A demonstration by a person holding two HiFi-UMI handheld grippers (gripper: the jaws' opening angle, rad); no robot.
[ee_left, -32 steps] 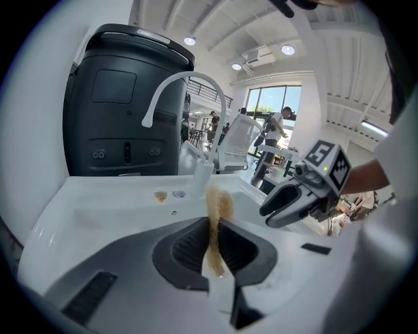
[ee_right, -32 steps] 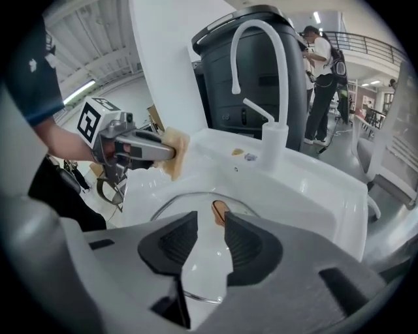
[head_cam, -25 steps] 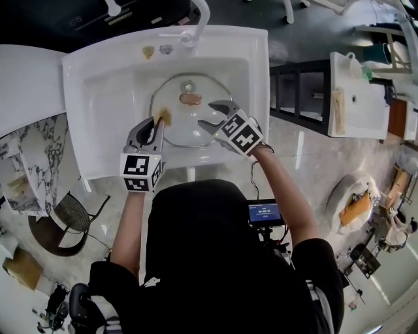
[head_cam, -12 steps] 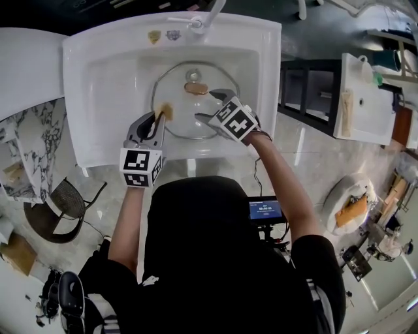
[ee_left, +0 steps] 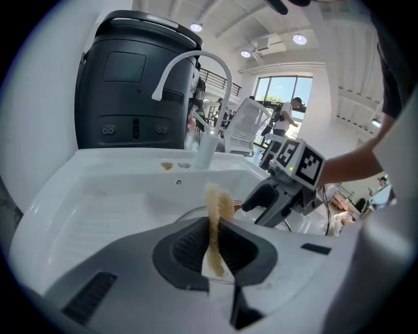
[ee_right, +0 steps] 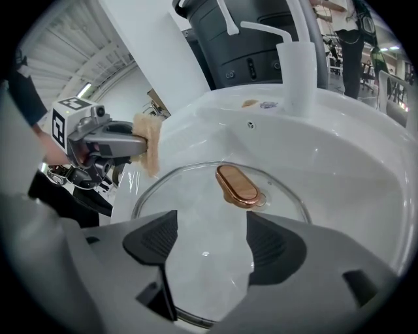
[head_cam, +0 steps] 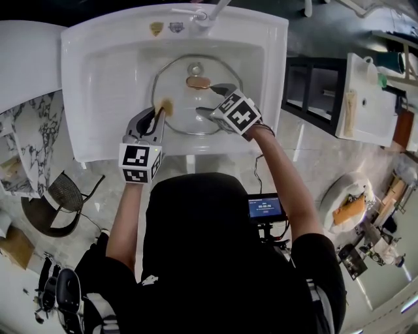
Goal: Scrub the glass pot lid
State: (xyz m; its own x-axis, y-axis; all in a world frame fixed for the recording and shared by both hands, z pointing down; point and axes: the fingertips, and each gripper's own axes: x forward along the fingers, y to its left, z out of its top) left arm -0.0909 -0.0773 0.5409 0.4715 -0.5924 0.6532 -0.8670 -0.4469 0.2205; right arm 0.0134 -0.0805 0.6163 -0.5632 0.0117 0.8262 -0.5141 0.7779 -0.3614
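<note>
The left tongs pinch a tan sponge, which stands upright between the jaws. Beyond lie a white sink, the lid, the right tongs and a curved tap.

Top edge of head view cuts off faucet. Two marks on back rim of sink too small to tell. Near rim of glass lid hidden behind body of right gripper. Left gripper view: lid mostly behind left gripper, lower end of scrub pad buried between jaws.
</note>
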